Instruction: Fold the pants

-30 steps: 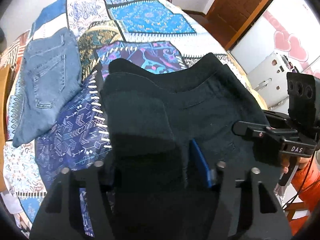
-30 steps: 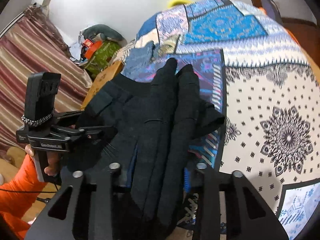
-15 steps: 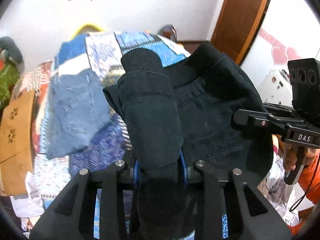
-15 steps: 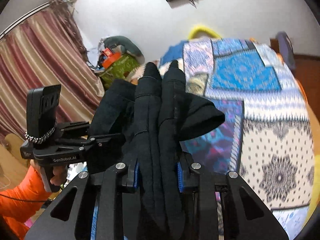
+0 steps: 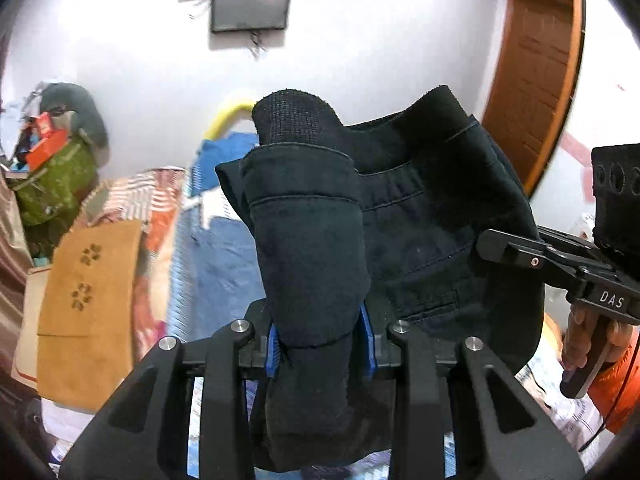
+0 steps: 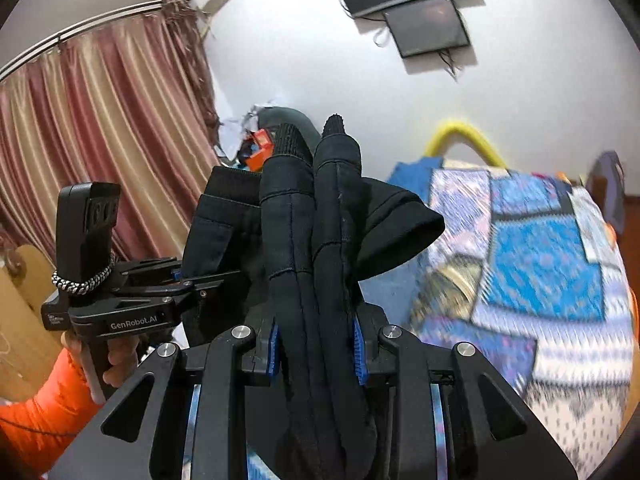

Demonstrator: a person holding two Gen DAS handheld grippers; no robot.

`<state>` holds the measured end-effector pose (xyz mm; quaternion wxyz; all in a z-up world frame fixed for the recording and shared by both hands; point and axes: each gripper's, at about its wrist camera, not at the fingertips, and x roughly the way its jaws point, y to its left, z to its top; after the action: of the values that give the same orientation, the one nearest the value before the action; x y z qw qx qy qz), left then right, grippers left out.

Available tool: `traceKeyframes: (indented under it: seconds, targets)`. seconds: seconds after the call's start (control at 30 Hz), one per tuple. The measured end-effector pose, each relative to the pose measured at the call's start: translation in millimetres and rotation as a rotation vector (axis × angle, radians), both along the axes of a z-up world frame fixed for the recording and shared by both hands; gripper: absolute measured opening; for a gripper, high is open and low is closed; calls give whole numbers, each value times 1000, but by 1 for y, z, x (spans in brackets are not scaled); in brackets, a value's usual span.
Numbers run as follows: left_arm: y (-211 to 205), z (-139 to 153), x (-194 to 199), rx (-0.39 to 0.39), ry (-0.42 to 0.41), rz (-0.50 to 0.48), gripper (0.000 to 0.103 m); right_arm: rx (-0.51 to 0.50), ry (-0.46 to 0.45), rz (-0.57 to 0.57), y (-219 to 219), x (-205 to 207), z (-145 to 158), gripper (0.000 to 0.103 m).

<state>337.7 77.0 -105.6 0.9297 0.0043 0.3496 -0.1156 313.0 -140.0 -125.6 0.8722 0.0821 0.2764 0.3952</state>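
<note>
The black pants point(image 5: 420, 216) hang bunched in the air between both grippers, lifted off the bed. My left gripper point(image 5: 322, 344) is shut on a rolled fold of the black pants; it also shows in the right wrist view point(image 6: 188, 280). My right gripper point(image 6: 316, 348) is shut on another thick bunch of the black pants point(image 6: 312, 240); it also shows in the left wrist view point(image 5: 512, 252). The fabric stands up in front of both cameras and hides much of the bed.
A patchwork-covered bed point(image 6: 540, 280) lies below, to the right in the right wrist view. Folded blue jeans point(image 5: 216, 264) lie on it. A brown bag point(image 5: 92, 292), a striped curtain point(image 6: 100, 140), a wooden door point(image 5: 536, 60) and a wall screen point(image 5: 250, 4) surround the bed.
Both grippers closed on the black pants and lifted them off the bed. The cameras tilted up, so wall, curtain and screen came into view.
</note>
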Motion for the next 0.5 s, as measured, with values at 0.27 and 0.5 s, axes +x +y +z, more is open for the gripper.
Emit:
traceKeyframes:
  seconds: [0.27,0.5]
  targets:
    - [55,-15,64,-4,11,76,31,8,-5,24,51,58,-8,25]
    - [93,-75,125,-38,117,119,31,-15,85,28,85,119,-58,25]
